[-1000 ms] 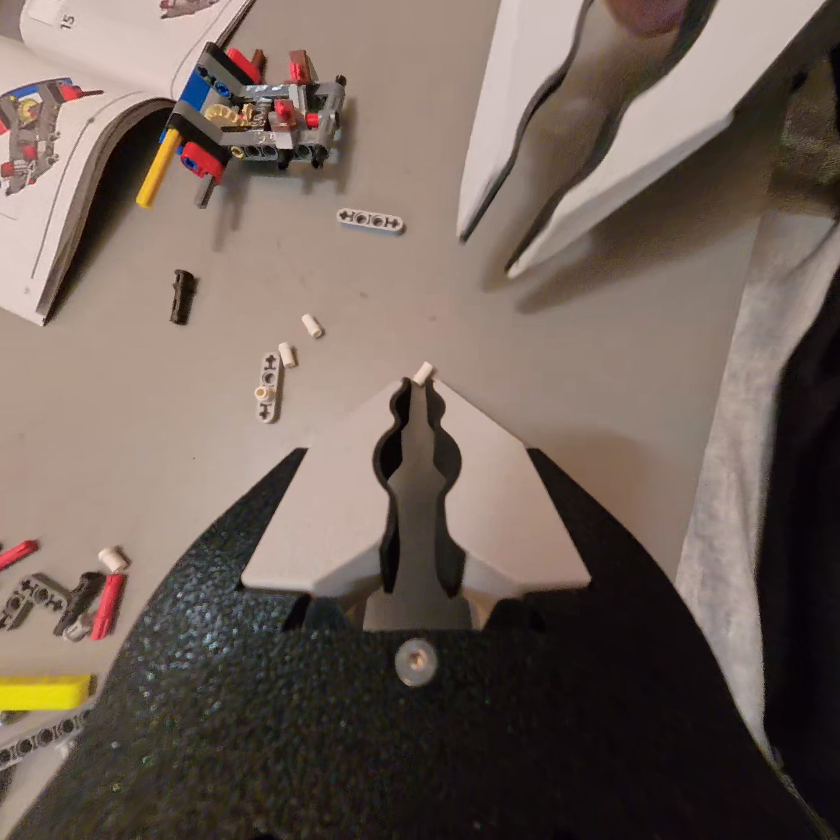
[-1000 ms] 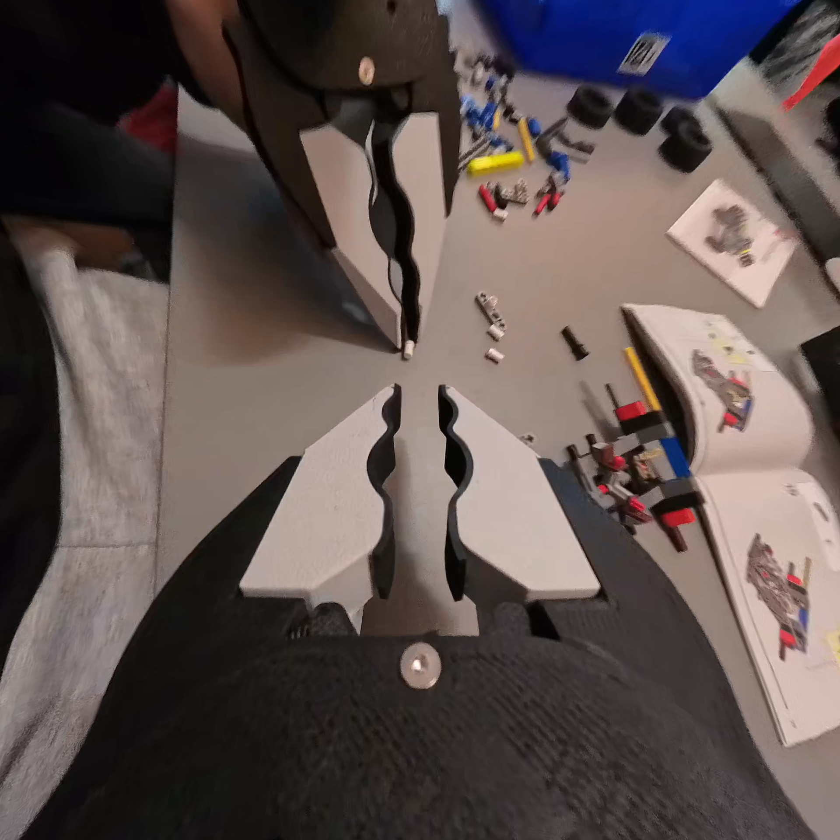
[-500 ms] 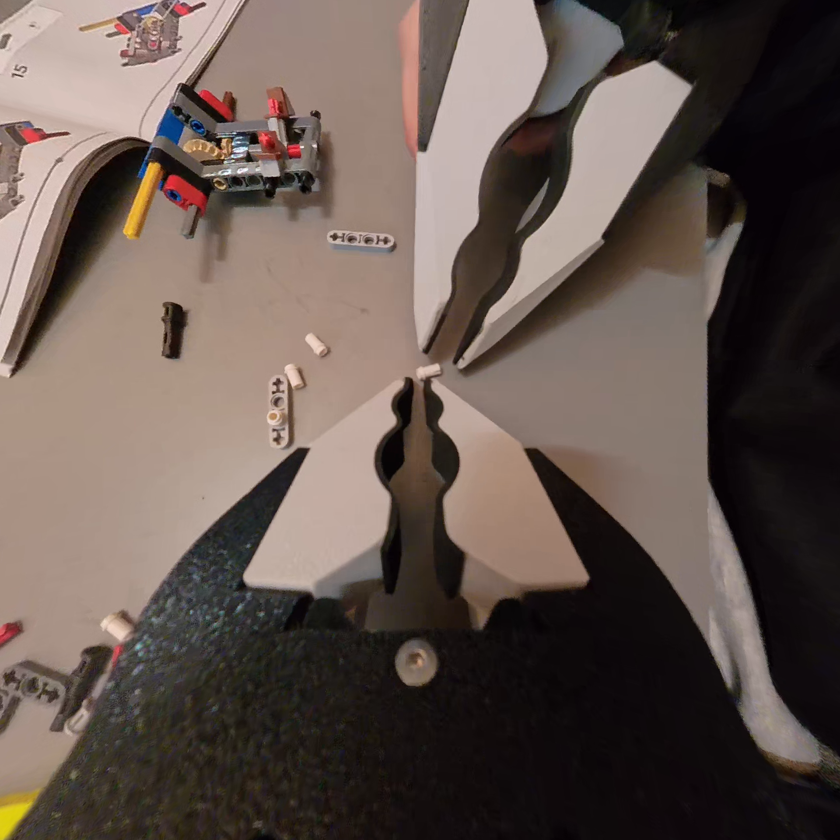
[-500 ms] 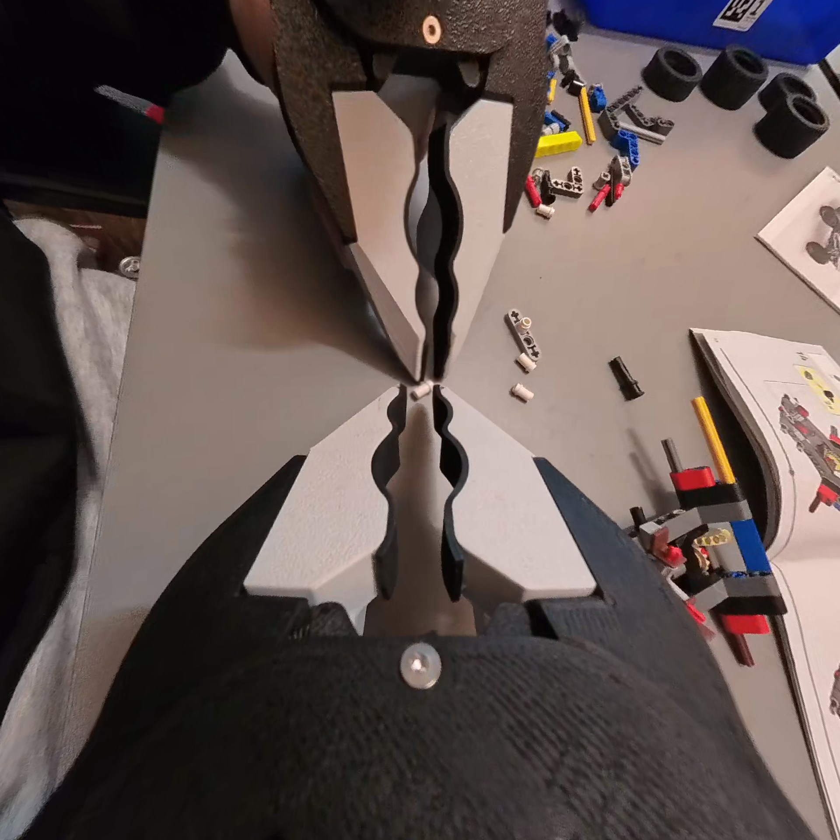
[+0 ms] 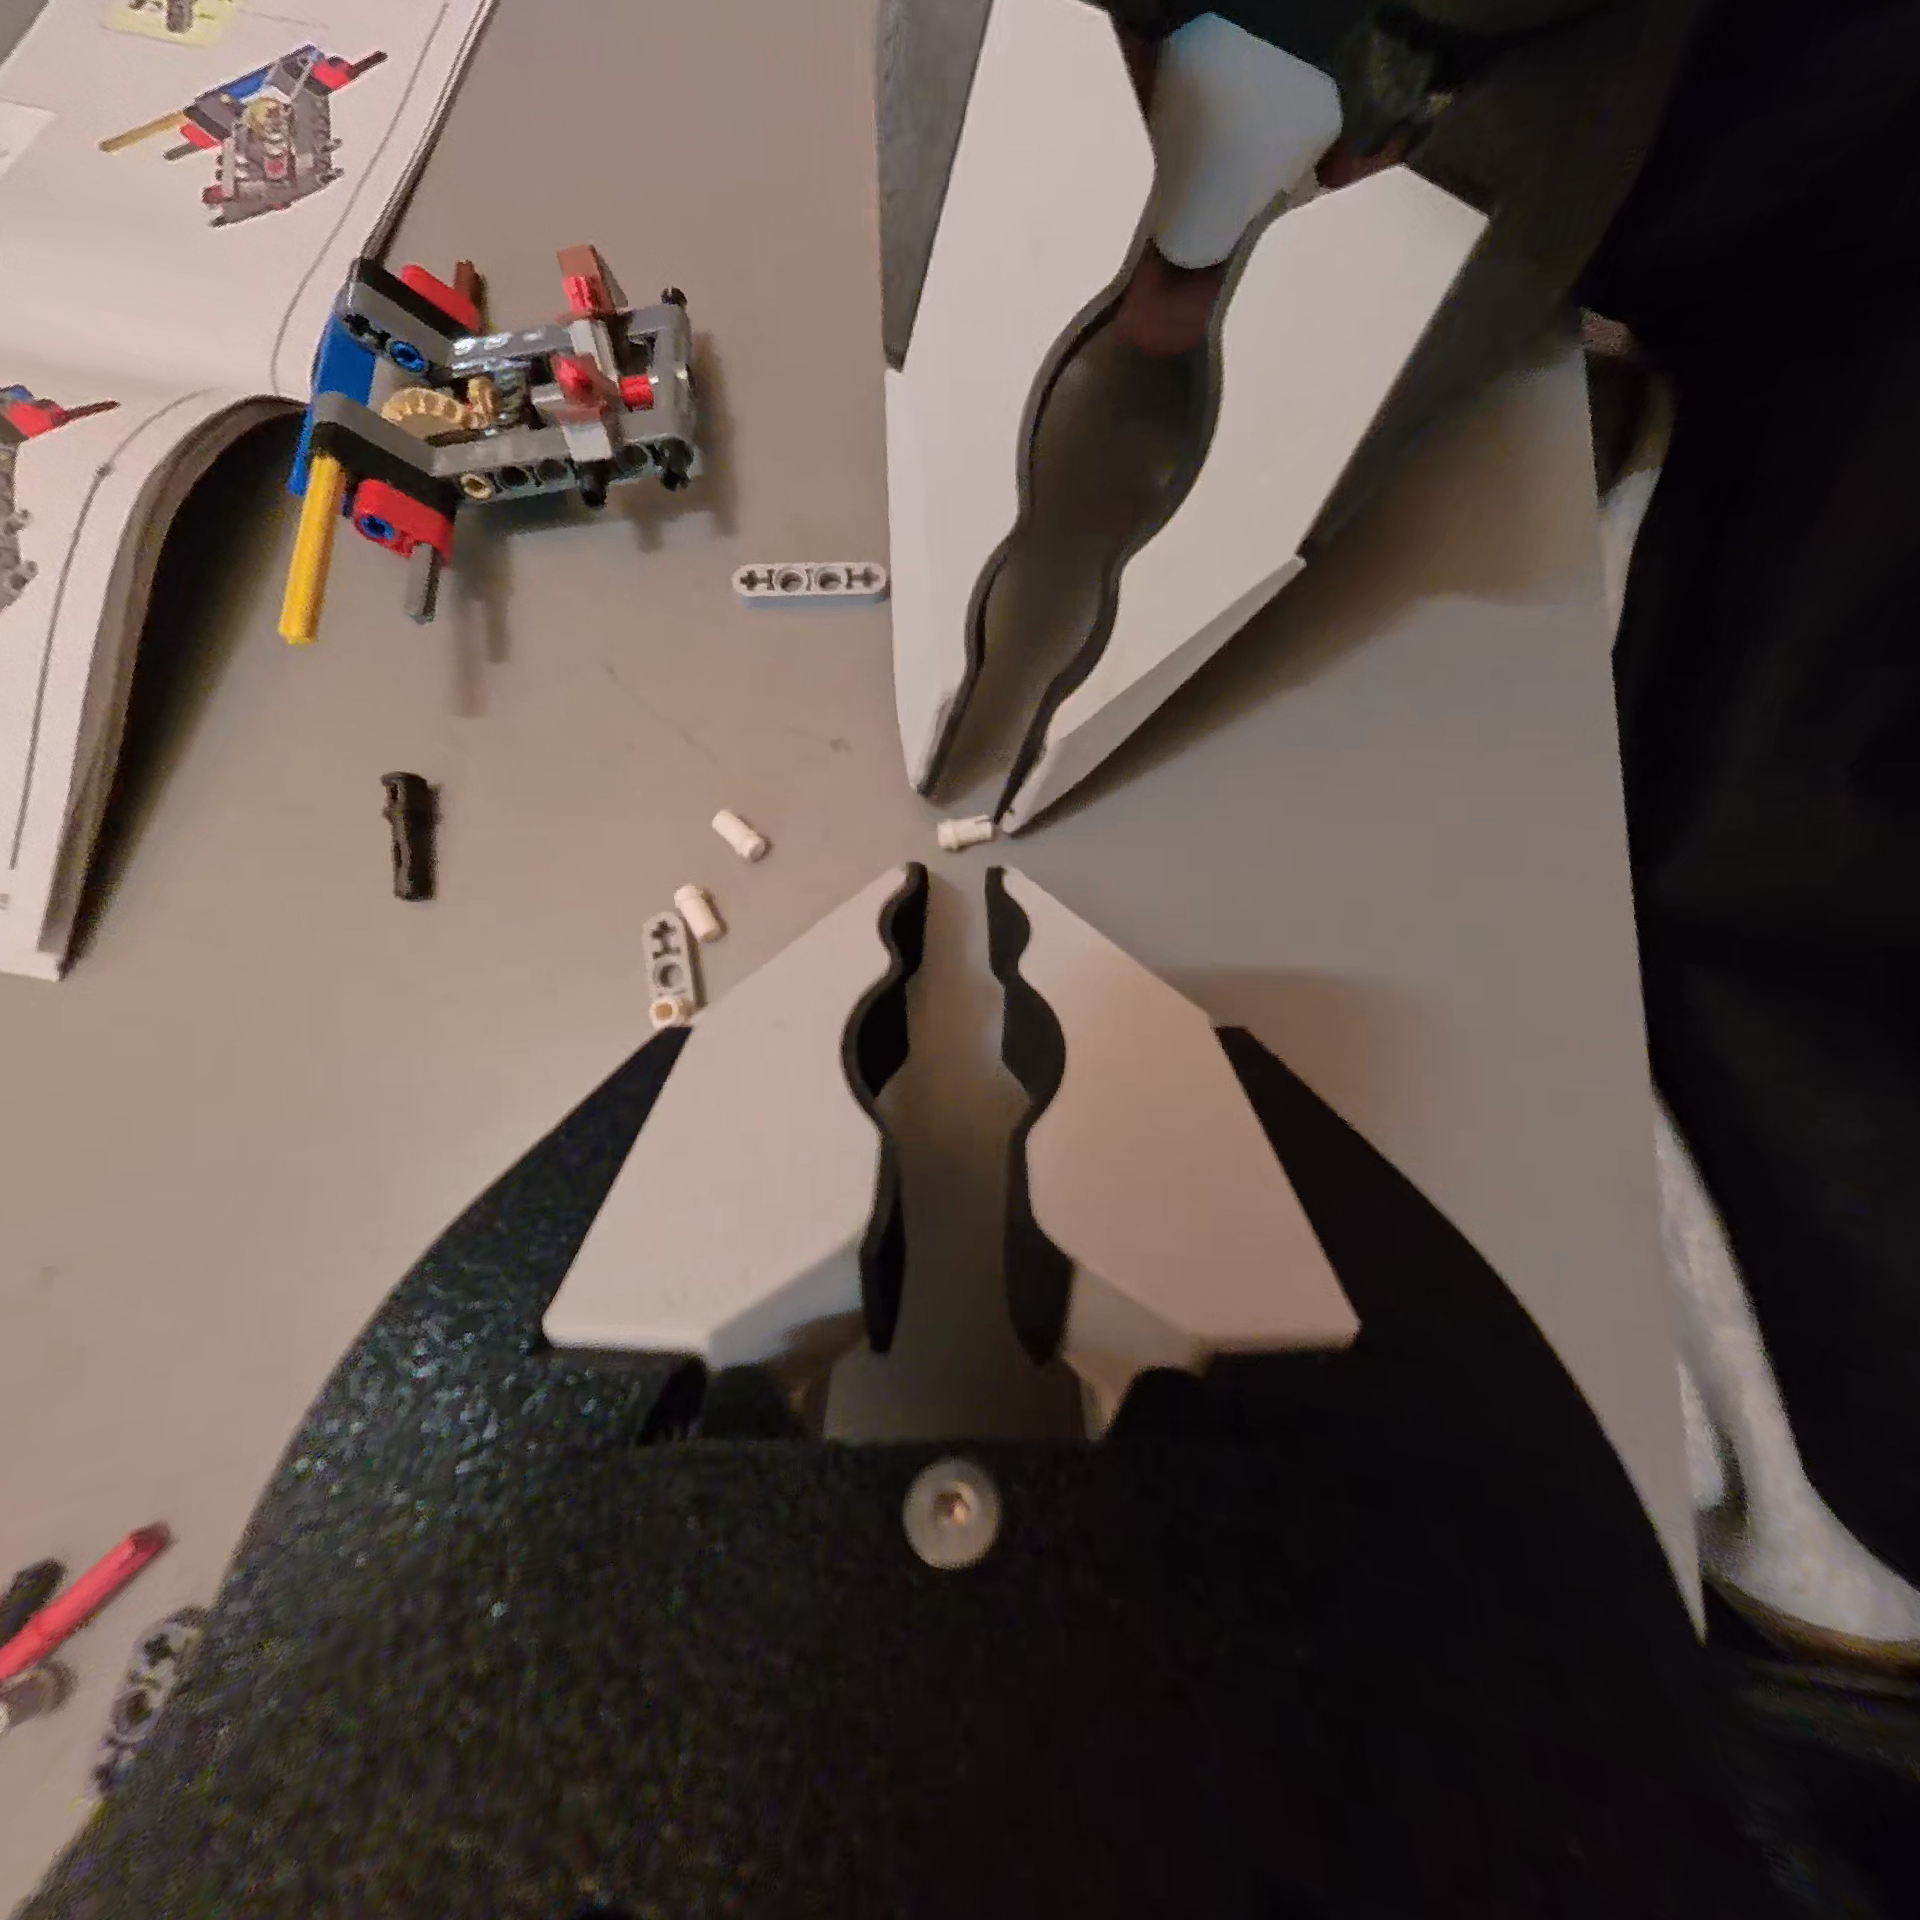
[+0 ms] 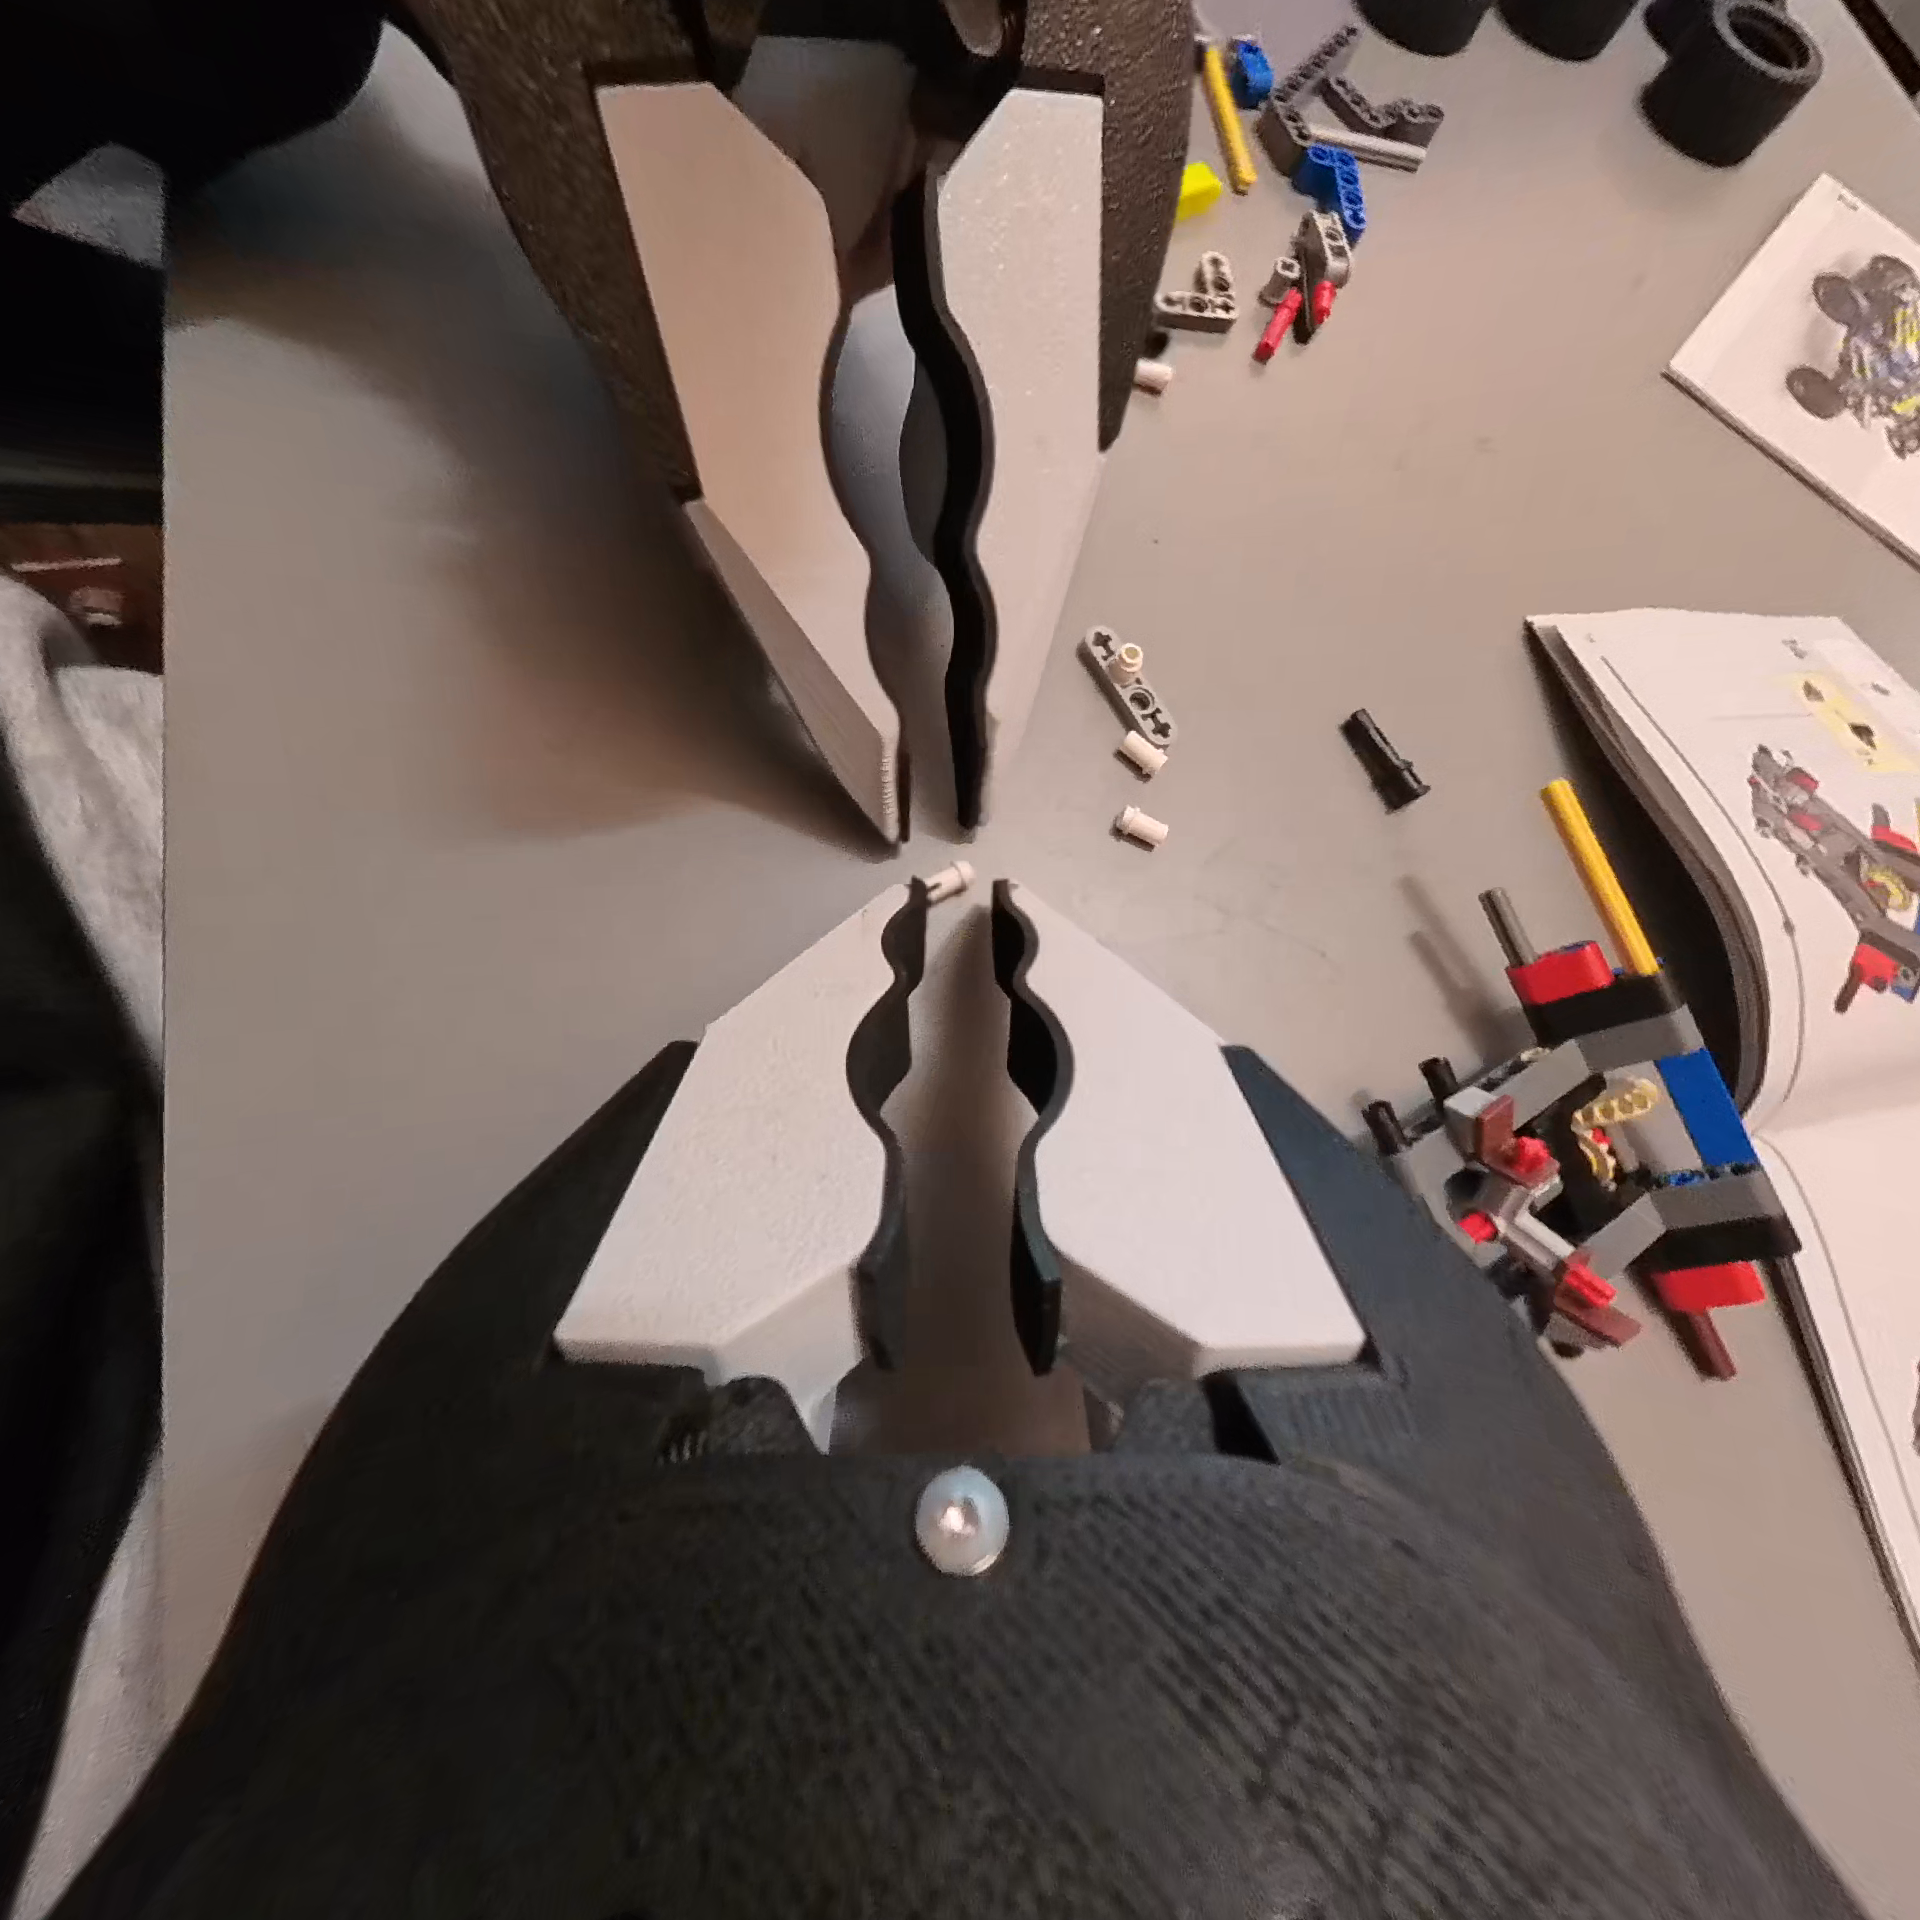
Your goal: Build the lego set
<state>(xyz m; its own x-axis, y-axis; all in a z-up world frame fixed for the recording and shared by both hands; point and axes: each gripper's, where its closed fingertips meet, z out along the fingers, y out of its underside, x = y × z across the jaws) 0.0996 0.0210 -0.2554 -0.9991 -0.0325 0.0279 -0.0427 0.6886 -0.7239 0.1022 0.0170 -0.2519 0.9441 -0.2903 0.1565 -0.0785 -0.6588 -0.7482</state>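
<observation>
A small white pin sits between the tips of both grippers, over the grey table. My left gripper is narrowly open, with the pin just beyond its tips. My right gripper is also narrowly open, and the pin touches its left fingertip. I cannot tell whether the pin rests on the table. The grippers face each other tip to tip; the right one shows in the left wrist view, the left one in the right wrist view. The partly built model lies beside the open instruction booklet.
Two more white pins, a grey link with a tan pin, a grey beam and a black pin lie nearby. Loose parts, black tyres and a leaflet sit farther off. A person's clothing borders the table edge.
My left gripper was shut on the white pin and has opened, letting it go. My right gripper came in until its tips met the pin.
</observation>
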